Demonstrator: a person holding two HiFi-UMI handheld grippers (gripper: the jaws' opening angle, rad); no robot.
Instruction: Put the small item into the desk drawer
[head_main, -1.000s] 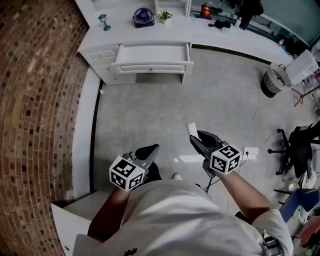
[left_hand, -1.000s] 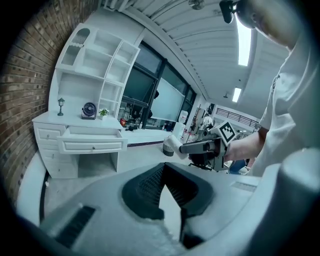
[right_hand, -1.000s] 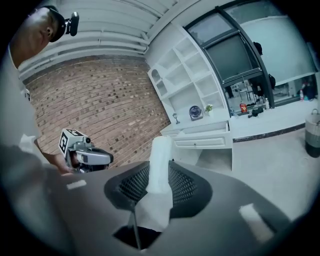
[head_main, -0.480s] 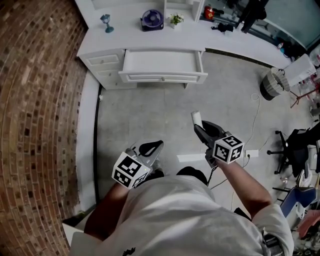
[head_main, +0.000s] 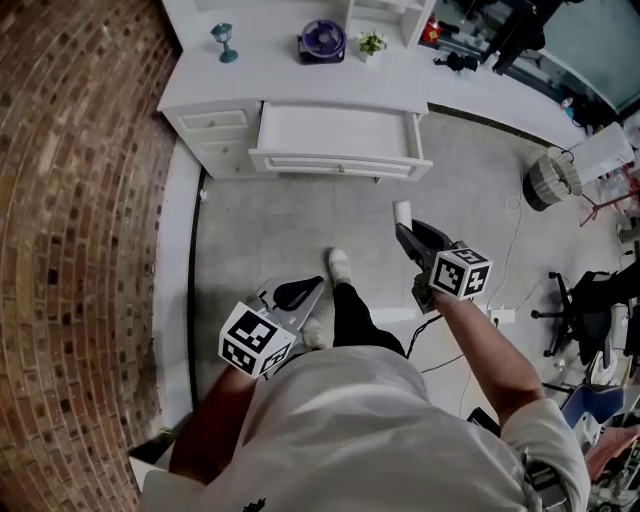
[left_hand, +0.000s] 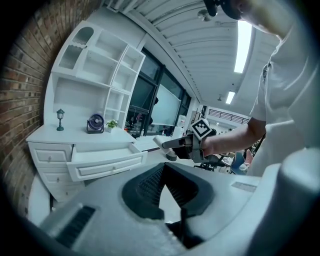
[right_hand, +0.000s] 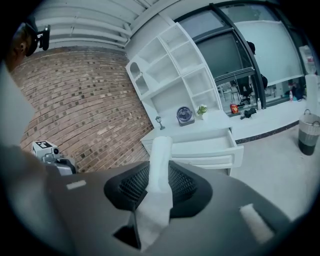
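The white desk (head_main: 300, 85) stands ahead against the wall, its wide drawer (head_main: 340, 135) pulled open and showing a bare white inside. My right gripper (head_main: 408, 232) is held out over the floor, short of the drawer, shut on a small white tube-shaped item (head_main: 402, 213) that sticks out past the jaws. In the right gripper view the white item (right_hand: 161, 155) stands between the pads of the right gripper (right_hand: 160, 175), with the open drawer (right_hand: 205, 147) beyond. My left gripper (head_main: 298, 293) hangs lower and nearer my body; the left gripper (left_hand: 163, 168) is shut and empty.
On the desk top stand a small lamp figure (head_main: 223, 41), a blue fan (head_main: 322, 40) and a potted plant (head_main: 372, 43). A brick wall (head_main: 80, 200) runs along the left. A waste basket (head_main: 553, 172), a cable (head_main: 510, 230) and office chairs (head_main: 590, 300) are to the right. My foot (head_main: 340, 265) is stepping forward.
I have walked toward the desk: the desk and open drawer are nearer in view. The right gripper has carried the white item forward; a foot has swung out in front.
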